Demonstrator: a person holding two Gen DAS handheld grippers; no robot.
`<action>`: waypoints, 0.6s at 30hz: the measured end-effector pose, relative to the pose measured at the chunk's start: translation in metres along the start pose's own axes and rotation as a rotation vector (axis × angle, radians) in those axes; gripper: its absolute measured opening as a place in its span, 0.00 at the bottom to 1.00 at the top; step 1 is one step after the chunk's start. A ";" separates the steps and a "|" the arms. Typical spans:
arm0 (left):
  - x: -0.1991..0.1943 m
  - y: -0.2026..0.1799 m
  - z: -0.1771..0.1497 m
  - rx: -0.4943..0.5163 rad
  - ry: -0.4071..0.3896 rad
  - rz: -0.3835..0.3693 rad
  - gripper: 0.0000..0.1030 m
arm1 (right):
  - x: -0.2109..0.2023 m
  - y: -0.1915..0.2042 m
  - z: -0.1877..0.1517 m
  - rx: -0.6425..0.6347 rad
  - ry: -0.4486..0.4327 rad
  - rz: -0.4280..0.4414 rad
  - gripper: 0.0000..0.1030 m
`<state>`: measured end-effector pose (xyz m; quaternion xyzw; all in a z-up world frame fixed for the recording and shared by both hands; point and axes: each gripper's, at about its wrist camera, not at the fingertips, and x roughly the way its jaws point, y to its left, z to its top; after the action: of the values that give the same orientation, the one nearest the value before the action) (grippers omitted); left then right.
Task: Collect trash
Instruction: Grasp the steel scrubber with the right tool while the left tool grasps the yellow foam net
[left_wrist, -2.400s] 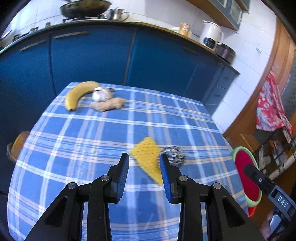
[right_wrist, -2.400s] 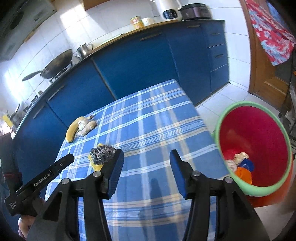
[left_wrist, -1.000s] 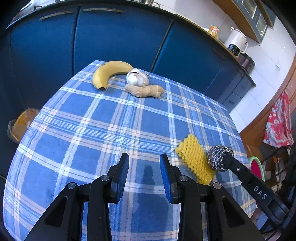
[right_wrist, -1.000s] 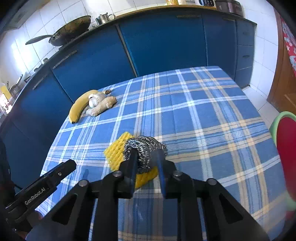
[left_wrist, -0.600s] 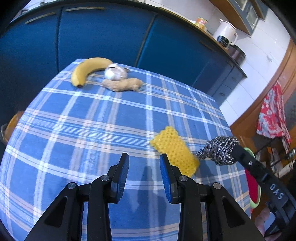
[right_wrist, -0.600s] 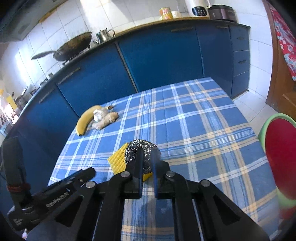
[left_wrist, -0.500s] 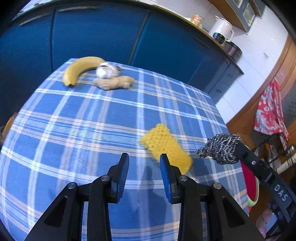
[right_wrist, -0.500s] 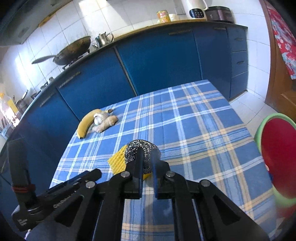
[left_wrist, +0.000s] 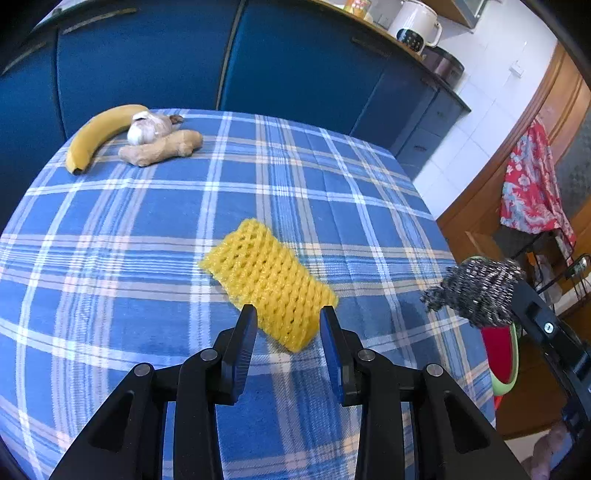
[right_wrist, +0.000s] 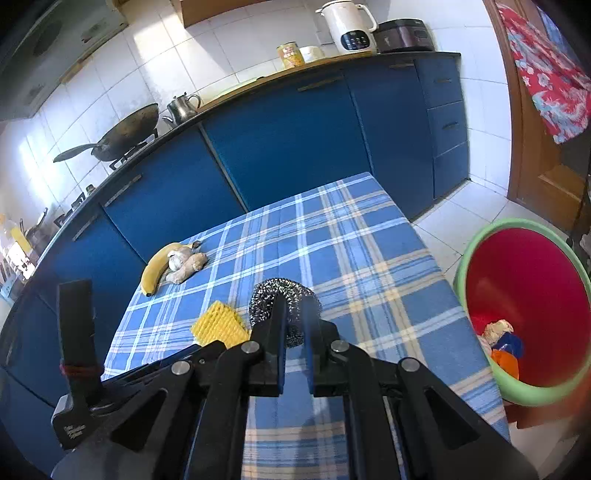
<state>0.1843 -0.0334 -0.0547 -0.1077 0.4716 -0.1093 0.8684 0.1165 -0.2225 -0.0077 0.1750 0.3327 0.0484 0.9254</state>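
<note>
My right gripper (right_wrist: 295, 314) is pinching a grey steel-wool scouring ball (right_wrist: 282, 295), its jaws drawn almost together with the wire tuft bulging out above and around the tips; from the left wrist camera I see that same scouring ball (left_wrist: 480, 290) held clear of the blue-and-white checked tablecloth (left_wrist: 147, 229), out past the table's right edge. My left gripper (left_wrist: 288, 332) has its blue-padded fingers (left_wrist: 242, 347) partly spread and holding nothing, and they frame the near end of a yellow foam fruit-net sleeve (left_wrist: 269, 288) that lies flat on the cloth; I cannot tell whether the pads touch it. In the right wrist view the yellow sleeve (right_wrist: 219, 326) sits just left of the held scourer, partly hidden behind my gripper. At the far left corner of the table a yellow banana (left_wrist: 99, 133), a white garlic bulb (left_wrist: 147, 127) and a knobbly tan piece of ginger root (left_wrist: 162, 147) are bunched together, touching one another. Off the table to the right, on the tiled floor, stands a red plastic bin with a green rim (right_wrist: 476, 258), and inside it I can see a few scraps of orange, blue and pale rubbish (right_wrist: 502, 339). Behind the table runs a row of dark blue kitchen cabinets (right_wrist: 280, 133)
</note>
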 end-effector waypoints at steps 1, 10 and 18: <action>0.002 -0.001 0.000 0.000 0.005 0.005 0.35 | -0.001 -0.003 0.000 0.004 -0.002 0.000 0.10; 0.015 -0.008 -0.002 0.000 0.009 0.010 0.34 | -0.007 -0.026 -0.004 0.049 -0.006 -0.013 0.10; 0.016 -0.014 -0.002 0.043 0.003 -0.007 0.13 | -0.008 -0.039 -0.006 0.078 -0.005 -0.016 0.10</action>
<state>0.1901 -0.0512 -0.0646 -0.0903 0.4702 -0.1225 0.8693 0.1054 -0.2587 -0.0207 0.2084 0.3334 0.0272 0.9191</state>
